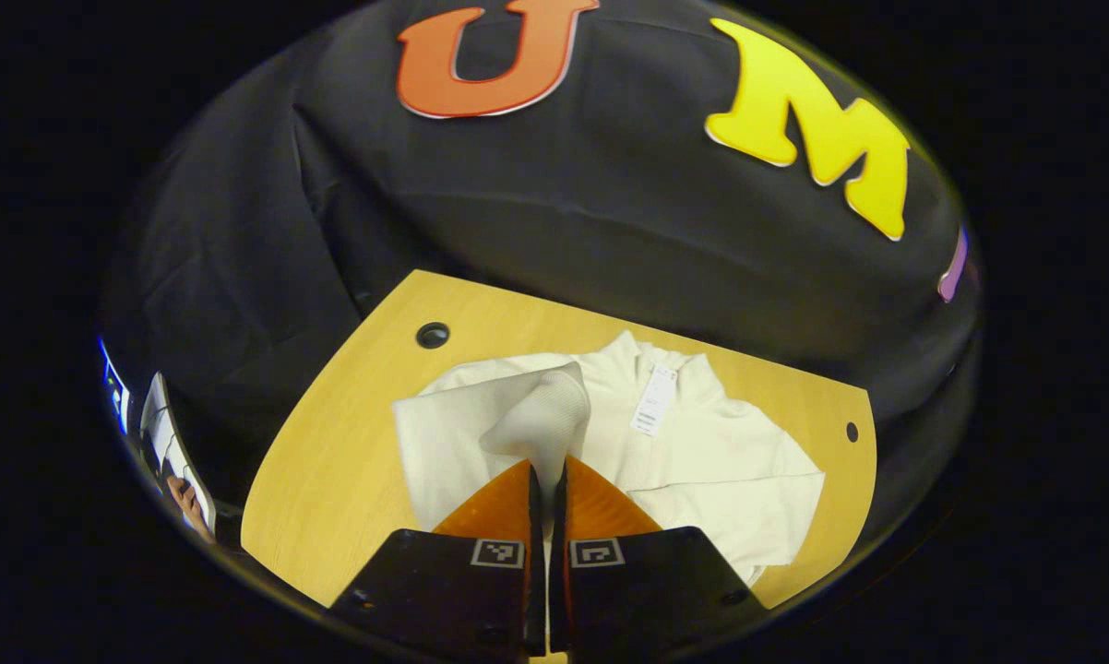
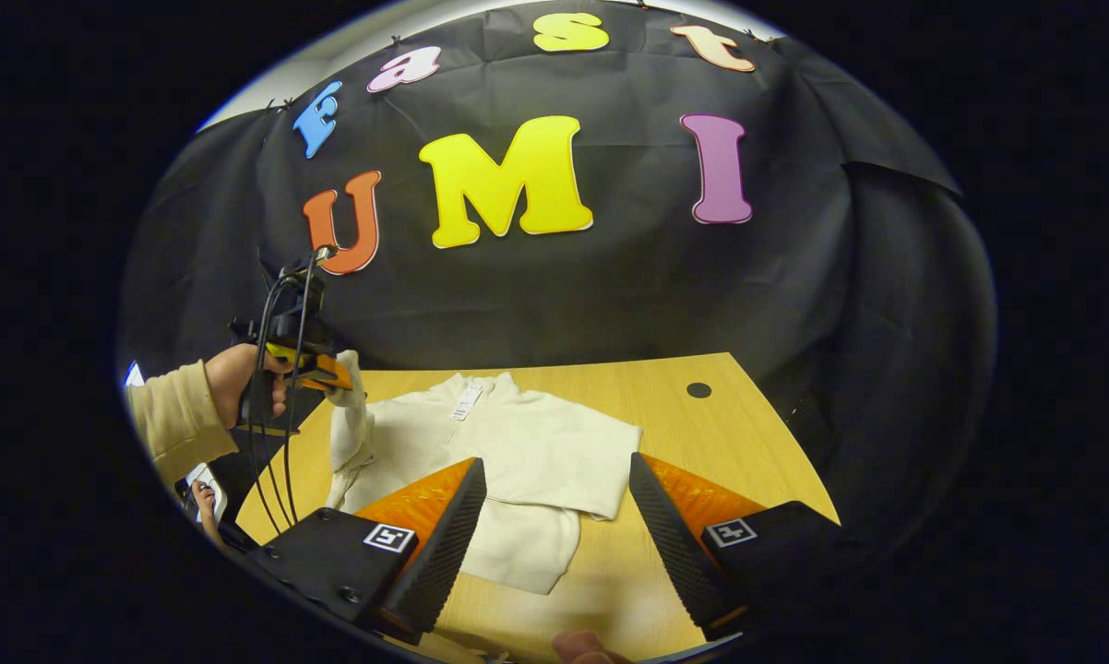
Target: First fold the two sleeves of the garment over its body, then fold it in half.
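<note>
Two grippers work over a cream garment spread on the wooden counter. The left gripper has its fingers pressed together on the cuff of one sleeve, raised above the garment's body; in the right gripper view a hand holds it at the counter's far left. The right gripper hangs with fingers spread wide and nothing between them, near the folded-over other sleeve.

A pale wooden bench stands against the black cloth wall. A round dark cable hole sits at its eleven o'clock corner, and a smaller hole at three o'clock.
</note>
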